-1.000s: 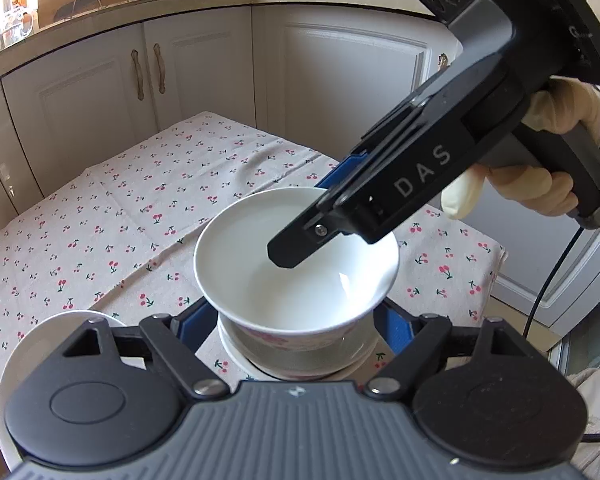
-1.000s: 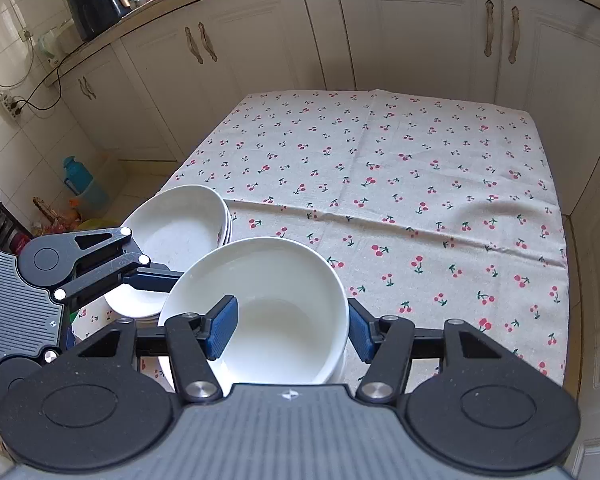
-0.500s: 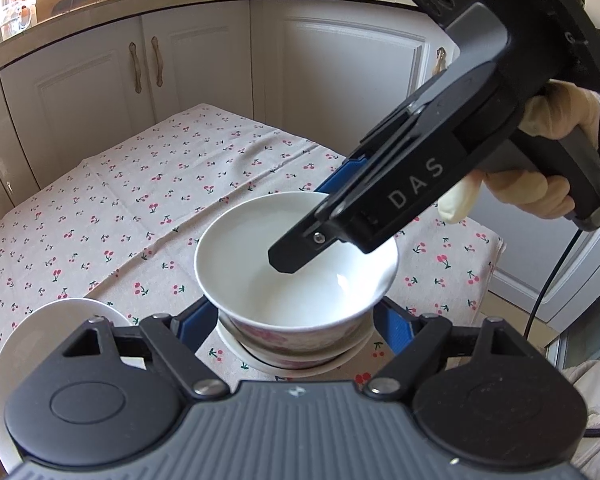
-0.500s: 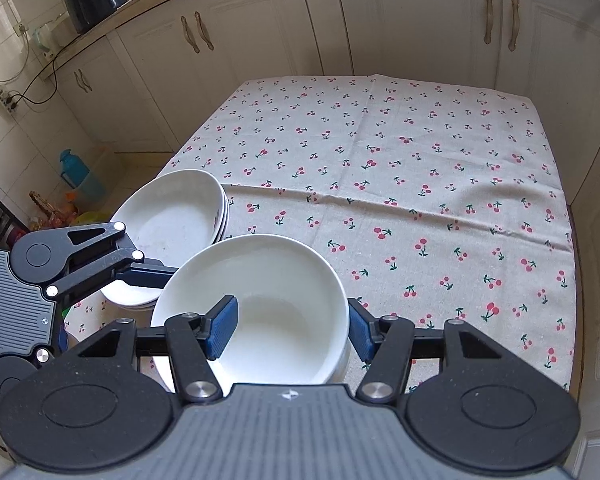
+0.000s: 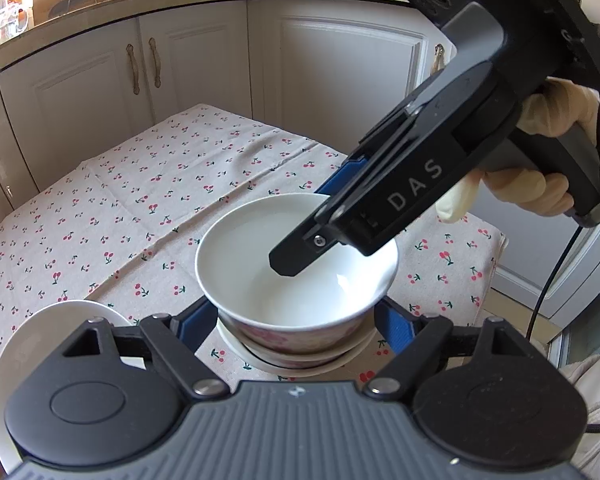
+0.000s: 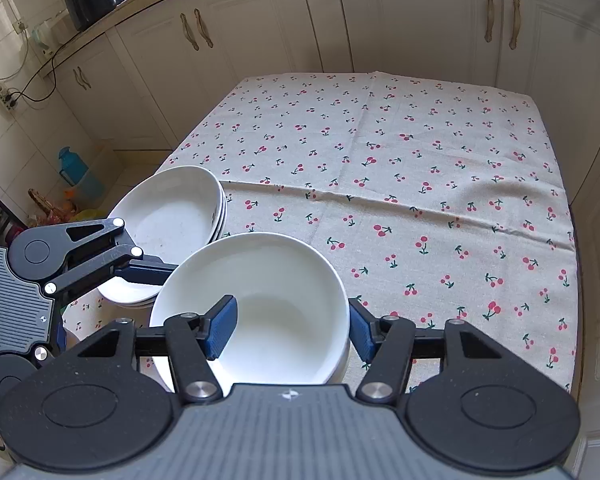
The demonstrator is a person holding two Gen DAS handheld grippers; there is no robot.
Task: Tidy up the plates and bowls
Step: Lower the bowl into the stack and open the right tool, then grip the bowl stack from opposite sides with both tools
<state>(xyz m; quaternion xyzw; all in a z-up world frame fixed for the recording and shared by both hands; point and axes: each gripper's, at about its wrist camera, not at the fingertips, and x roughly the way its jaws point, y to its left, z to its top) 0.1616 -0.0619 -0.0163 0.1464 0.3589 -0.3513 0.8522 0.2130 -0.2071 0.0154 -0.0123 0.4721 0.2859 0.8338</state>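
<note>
The left hand-held gripper (image 5: pixel 296 324) and right hand-held gripper (image 6: pixel 292 332) have just been opening around the top bowl (image 5: pixel 300 292) and seem clear of it. A snagged pad could topple the stack (image 5: pixel 300 354).

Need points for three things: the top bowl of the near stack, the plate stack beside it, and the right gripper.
top bowl (image 6: pixel 284 320), right wrist view, inside bottom of the bowl
plate stack (image 6: pixel 172 216), right wrist view, inner face of the top plate
right gripper (image 6: pixel 292 326), right wrist view, midway between its fingertips
</note>
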